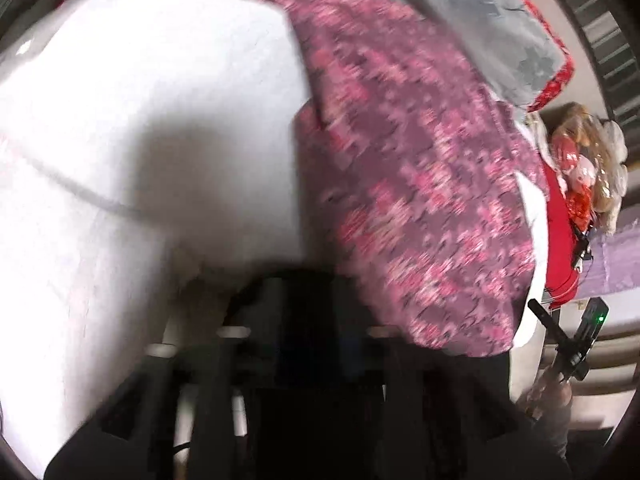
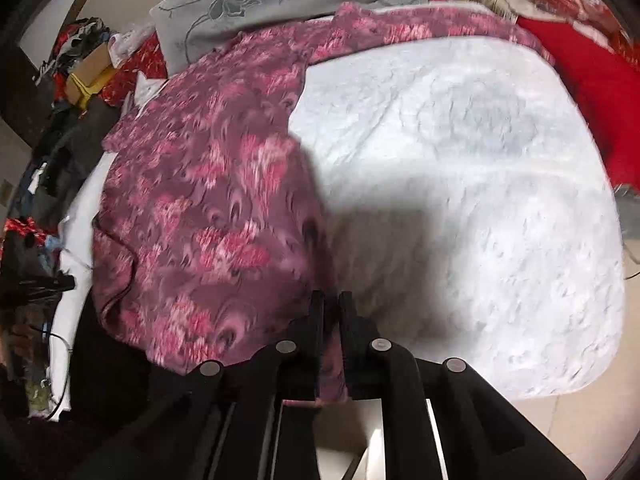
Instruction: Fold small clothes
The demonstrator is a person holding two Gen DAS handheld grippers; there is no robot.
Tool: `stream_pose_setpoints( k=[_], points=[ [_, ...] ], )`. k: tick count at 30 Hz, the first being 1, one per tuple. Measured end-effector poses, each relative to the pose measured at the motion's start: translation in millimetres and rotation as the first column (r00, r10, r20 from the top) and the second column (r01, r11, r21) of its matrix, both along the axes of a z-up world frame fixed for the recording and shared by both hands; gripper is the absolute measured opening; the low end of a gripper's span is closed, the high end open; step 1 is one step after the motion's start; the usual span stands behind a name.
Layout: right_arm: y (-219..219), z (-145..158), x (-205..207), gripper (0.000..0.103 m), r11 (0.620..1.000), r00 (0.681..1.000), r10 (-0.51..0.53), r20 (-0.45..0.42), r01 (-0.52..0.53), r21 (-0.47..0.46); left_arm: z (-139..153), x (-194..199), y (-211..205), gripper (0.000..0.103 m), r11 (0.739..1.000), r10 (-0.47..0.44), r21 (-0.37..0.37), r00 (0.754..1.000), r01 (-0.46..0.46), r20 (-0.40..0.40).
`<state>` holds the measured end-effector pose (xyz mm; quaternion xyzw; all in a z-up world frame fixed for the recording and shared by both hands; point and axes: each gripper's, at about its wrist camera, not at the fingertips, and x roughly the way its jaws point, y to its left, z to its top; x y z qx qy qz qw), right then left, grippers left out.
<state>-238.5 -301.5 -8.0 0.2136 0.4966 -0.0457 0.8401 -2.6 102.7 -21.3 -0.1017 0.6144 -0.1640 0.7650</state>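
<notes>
A purple garment with a pink floral print (image 2: 200, 200) lies over the left part of a white quilted bedspread (image 2: 460, 200). My right gripper (image 2: 331, 304) stands at the garment's near edge, its jaws nearly together with a strip of the fabric pinched between them. The left wrist view is blurred. There the same garment (image 1: 420, 180) stretches down the right side over the bedspread (image 1: 140, 120), its lower hem reaching the dark left gripper (image 1: 296, 300). Whether that hem sits between the fingers is lost in blur. The right gripper (image 1: 576, 336) shows at the right edge, held in a hand.
A grey flowered pillow (image 2: 256, 4) lies at the head of the bed. A red blanket (image 2: 592, 80) is bunched on the right. Clothes and boxes are piled on the left (image 2: 80, 64). Pale floor tiles (image 2: 580, 420) begin beyond the bedspread's near corner.
</notes>
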Motion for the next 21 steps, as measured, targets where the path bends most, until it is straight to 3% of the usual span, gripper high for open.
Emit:
stream_pose_setpoints(
  k=[1,4,9,10,11,12,14,15,16,17,21],
  points=[
    [-2.8,7.4,6.0,0.015,1.000,1.000,-0.007,0.027,0.007,0.008,-0.4,4.6,-4.0,0.069,1.000,0.003,-0.002,1.000,-0.003,0.010],
    [-3.9,16.5,21.3,0.044,1.000,0.997,-0.015,0.076,0.016,-0.013,-11.0,39.6,-29.5,0.071,1.000,0.010,-0.017,1.000,-0.011,-0.027],
    [8.6,8.9,61.3,0.050,0.997,0.998,0.023,0.066,-0.018,-0.080,-42.4,66.5,-43.4,0.069,0.998,0.055,-0.011,0.985,-0.058,-0.161],
    [10.4,5.8,69.0,0.051,0.994,0.998,0.025,0.057,-0.019,-0.105,-46.0,65.2,-41.6,0.057,0.997,0.060,-0.028,0.983,-0.066,-0.172],
    [10.8,2.5,75.1,0.051,0.992,0.999,0.022,0.048,-0.015,-0.128,-47.5,63.8,-40.3,0.022,0.997,0.055,-0.051,0.983,-0.065,-0.175],
    [10.2,-1.3,80.0,0.051,0.990,0.999,0.017,0.041,-0.011,-0.140,-48.4,61.8,-39.8,0.009,0.996,0.039,-0.070,0.983,-0.052,-0.177],
    [7.3,-10.2,87.6,0.050,0.992,0.999,0.016,0.035,-0.012,-0.125,-42.3,55.7,-30.4,0.008,0.994,0.047,-0.095,0.986,-0.063,-0.159],
    [7.5,-14.3,89.9,0.049,0.995,0.999,0.029,0.036,-0.025,-0.101,-36.7,53.5,-25.2,0.008,0.992,0.051,-0.107,0.987,-0.068,-0.151],
    [7.6,-16.9,91.5,0.035,0.996,0.998,0.047,0.039,-0.045,-0.072,-29.3,50.4,-18.3,0.007,0.989,0.057,-0.130,0.988,-0.076,-0.144],
    [9.0,-17.2,94.1,0.003,0.997,0.997,0.068,0.041,-0.066,-0.041,-21.1,48.5,-10.6,0.006,0.984,0.066,-0.155,0.988,-0.087,-0.139],
    [-1.6,17.9,76.6,0.004,0.995,0.982,0.023,0.187,-0.040,0.087,26.3,30.7,29.1,0.006,0.971,0.109,-0.209,0.992,-0.120,-0.065]
  ],
)
